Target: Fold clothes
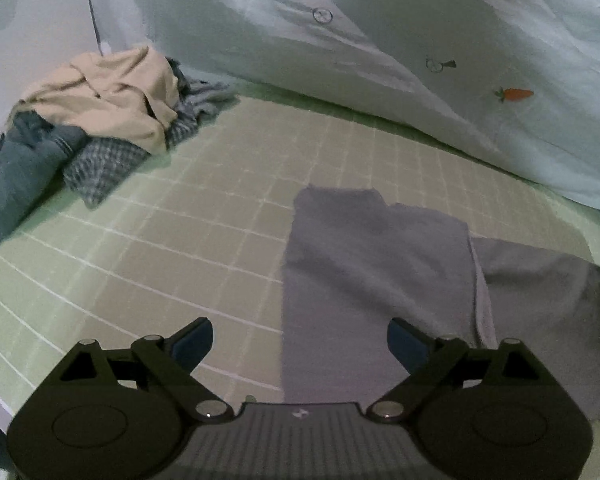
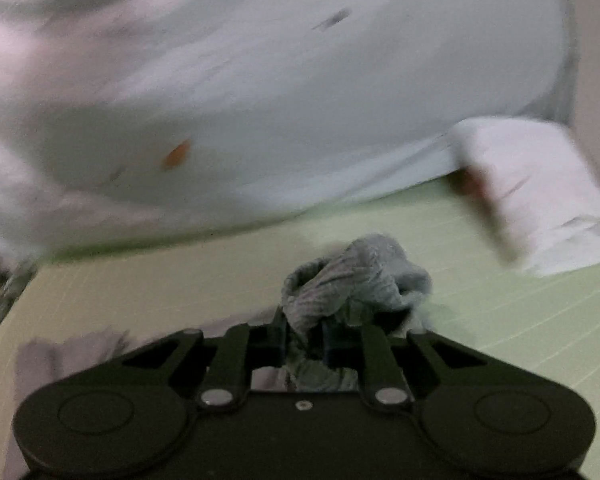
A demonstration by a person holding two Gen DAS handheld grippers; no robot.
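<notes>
Left gripper (image 1: 300,338) hangs over the green sheet (image 1: 148,240) with its fingers wide apart and nothing between them; it sits at the near edge of a grey garment (image 1: 364,280), which lies flat on the sheet, one layer doubled over another with a straight left edge; by the look of it a fold is already in, though how many remain cannot be read from this view.

Right gripper (image 2: 304,340) has its fingers drawn together, clamped on a bunch of grey fabric (image 2: 340,280); the cloth rises crumpled above the tips, clear of the sheet; this view is blurred, and whether the bunch is part of the flat garment or a separate piece cannot be told.

A pile (image 1: 100,120) of clothes sits at the far left, well apart from the grey garment; beige on top, checked and blue pieces beneath, all unfolded and heaped.

A pale quilt (image 1: 380,60) with carrot prints lies along the far side; a pillow (image 2: 540,184) is at far right.

Judgement: one garment partly folded; the pile stands as outstanding work; task well short of complete.
</notes>
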